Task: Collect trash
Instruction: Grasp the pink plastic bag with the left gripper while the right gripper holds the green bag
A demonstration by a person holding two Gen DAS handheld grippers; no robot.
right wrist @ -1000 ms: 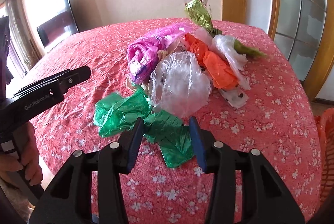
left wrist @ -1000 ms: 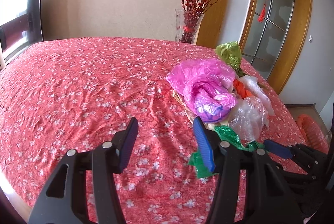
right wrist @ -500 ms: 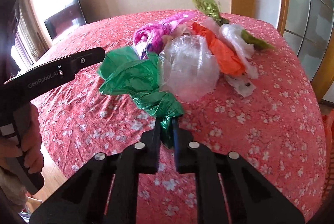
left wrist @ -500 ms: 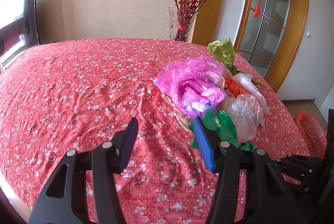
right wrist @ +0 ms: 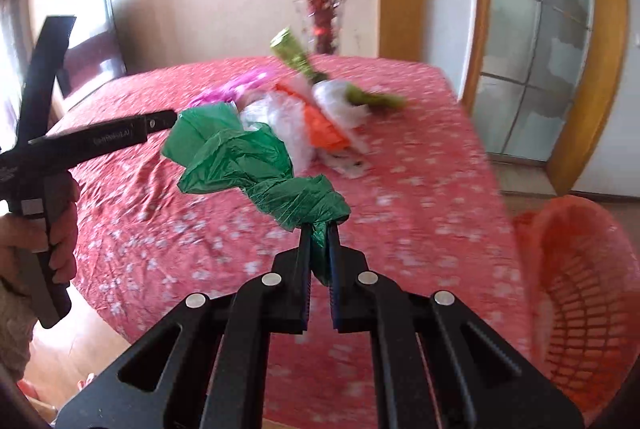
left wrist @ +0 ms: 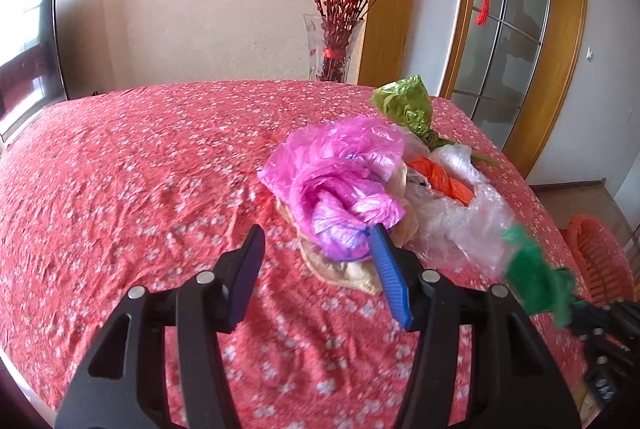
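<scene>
A twisted green plastic bag [right wrist: 240, 157] hangs above the red floral tablecloth [right wrist: 420, 197], pinched at its tail by my right gripper [right wrist: 320, 229], which is shut on it. In the left wrist view the same green bag [left wrist: 536, 281] is blurred at the right edge. My left gripper [left wrist: 317, 231] is open over the cloth with nothing between its fingers, its right fingertip just short of a pink and purple bag [left wrist: 340, 181]. Behind that bag lie a clear bag [left wrist: 460, 225], an orange bag [left wrist: 444, 177] and an olive-green wrapper [left wrist: 408, 105].
An orange slatted basket [right wrist: 580, 289] stands on the floor beyond the table's right edge. A glass vase with red branches [left wrist: 332, 49] stands behind the table. A person's hand [right wrist: 52, 233] holds the left gripper's handle at the table's near-left edge.
My right gripper closed on the green bag's tail and lifted it off the cloth, swinging right. The left gripper moved closer to the pink and purple bag, still open.
</scene>
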